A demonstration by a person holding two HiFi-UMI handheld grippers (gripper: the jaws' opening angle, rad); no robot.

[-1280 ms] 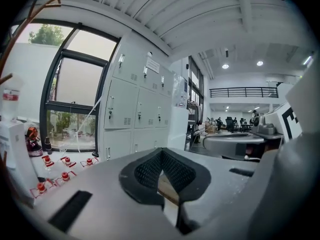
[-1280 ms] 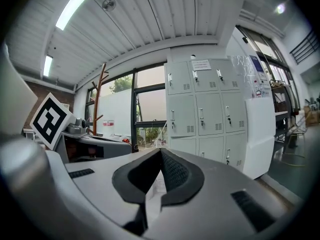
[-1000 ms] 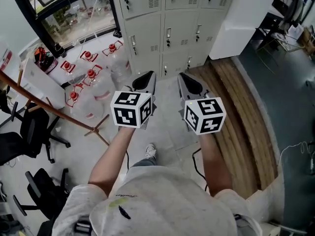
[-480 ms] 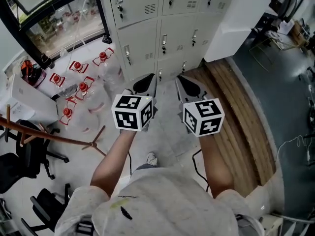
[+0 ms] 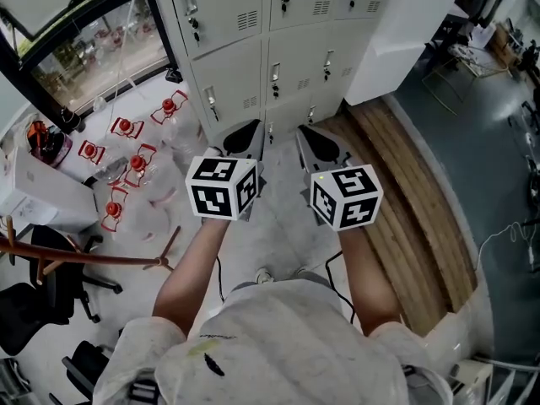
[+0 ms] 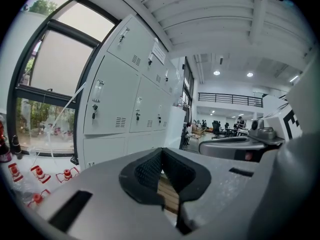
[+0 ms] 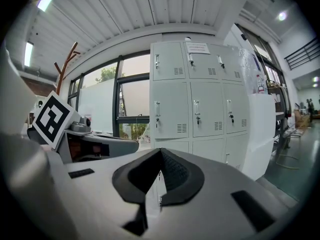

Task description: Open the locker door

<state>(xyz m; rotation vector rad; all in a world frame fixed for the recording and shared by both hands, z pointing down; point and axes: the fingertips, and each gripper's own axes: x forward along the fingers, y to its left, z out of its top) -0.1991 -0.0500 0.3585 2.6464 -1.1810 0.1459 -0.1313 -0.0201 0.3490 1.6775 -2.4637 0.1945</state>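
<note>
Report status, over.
Both shut and empty: left tongs, right tongs, held short of the lockers. Every door in view closed. Jugs on the floor to the left, off the direct line.

Bright, even daylight indoors. Head view: light comes from the window (image 5: 93,36) at upper left. Shadows on the floor (image 5: 283,226) are weak and soft, no hard glare, and the edges bend slightly. Both gripper views: heavy fisheye, black vignette corners, and the lockers (image 7: 195,99) bow. Ceiling lights (image 6: 216,73) show as small hot spots. The left hand-held gripper (image 6: 161,151) and right hand-held gripper (image 7: 160,151) look a bit soft up close.
</note>
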